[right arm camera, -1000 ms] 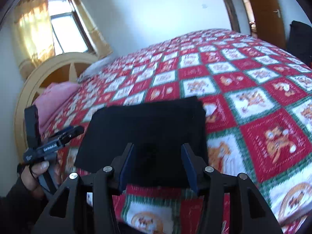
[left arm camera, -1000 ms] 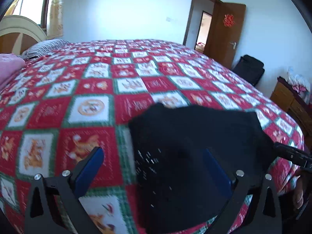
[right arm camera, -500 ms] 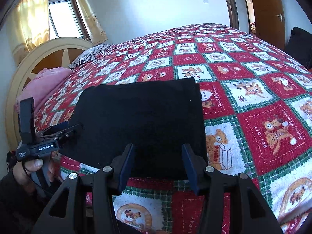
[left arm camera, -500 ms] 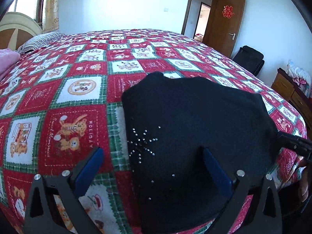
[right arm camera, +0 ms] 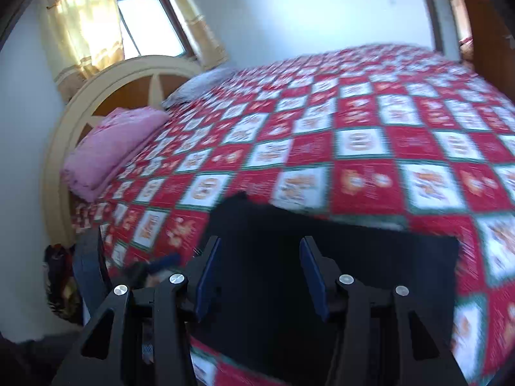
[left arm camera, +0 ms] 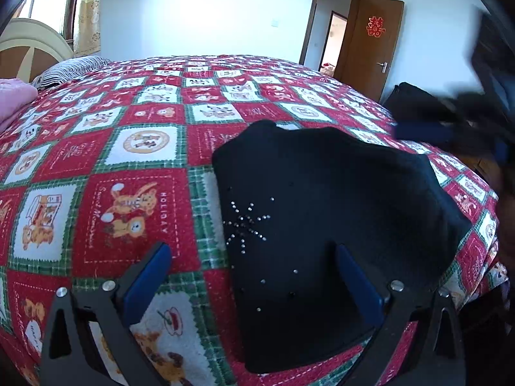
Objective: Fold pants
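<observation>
Folded black pants (left arm camera: pixel 328 212) on quilt (left arm camera: pixel 141 148), rhinestones left view only

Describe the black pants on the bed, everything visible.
The black pants lie folded into a compact, roughly flat bundle on the red patchwork quilt near the bed's near edge. The fabric looks soft and matte, with a starburst of small silver studs toward one side. Both open grippers, left gripper and right gripper, are above it, neither gripping.

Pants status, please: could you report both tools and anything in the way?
Left tool open, empty. Right tool open, empty. Black pants folded, flat on the quilt. Nothing on them.
</observation>
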`<state>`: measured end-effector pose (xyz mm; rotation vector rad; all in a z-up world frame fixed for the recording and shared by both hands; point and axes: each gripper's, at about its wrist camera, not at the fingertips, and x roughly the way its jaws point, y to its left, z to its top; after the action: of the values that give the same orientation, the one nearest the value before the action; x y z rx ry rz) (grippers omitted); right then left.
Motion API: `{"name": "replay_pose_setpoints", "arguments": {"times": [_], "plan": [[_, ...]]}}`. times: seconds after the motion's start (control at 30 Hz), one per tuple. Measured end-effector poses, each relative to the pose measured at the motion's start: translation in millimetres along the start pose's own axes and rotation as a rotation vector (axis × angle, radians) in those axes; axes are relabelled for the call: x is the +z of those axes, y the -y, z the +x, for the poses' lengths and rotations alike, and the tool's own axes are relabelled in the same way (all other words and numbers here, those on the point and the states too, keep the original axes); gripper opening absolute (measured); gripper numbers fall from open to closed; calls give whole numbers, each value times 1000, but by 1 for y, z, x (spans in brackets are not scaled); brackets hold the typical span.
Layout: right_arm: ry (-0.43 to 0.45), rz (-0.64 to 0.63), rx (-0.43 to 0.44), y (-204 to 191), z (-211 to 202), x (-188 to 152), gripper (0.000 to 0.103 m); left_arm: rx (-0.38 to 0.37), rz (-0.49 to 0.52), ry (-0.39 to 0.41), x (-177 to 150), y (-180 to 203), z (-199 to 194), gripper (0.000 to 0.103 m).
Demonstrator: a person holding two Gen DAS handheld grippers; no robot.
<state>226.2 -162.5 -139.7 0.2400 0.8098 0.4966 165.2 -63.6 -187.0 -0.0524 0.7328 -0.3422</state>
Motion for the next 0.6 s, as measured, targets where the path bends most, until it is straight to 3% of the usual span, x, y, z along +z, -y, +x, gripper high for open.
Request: {"name": "replay_pose_setpoints", "arguments": {"times": [0.17,0.23,0.33,0.37,0.4,0.47,0.6], "plan": [[-153,-12,17,-9,66,31,52,-6,20,28,-3,0,1,103],[-252,-12,42,-10,93,34,52,-11,24,38,-4,0,1,103],[-322,-6,113,-13,109,37,50,-17,25,44,-6,-1,0,103],[-327,-23,110,-17,110,38,40,-18,25,47,-6,-1,0,103],[-325,-36,97,-21,111,40,23,-20,25,49,-6,-2,0,103],[-318,-58,73,-25,110,42,9,-22,24,55,-6,-2,0,103],[-300,-32,26,-13,118,43,5,-16,28,67,-7,0,1,103]]}}
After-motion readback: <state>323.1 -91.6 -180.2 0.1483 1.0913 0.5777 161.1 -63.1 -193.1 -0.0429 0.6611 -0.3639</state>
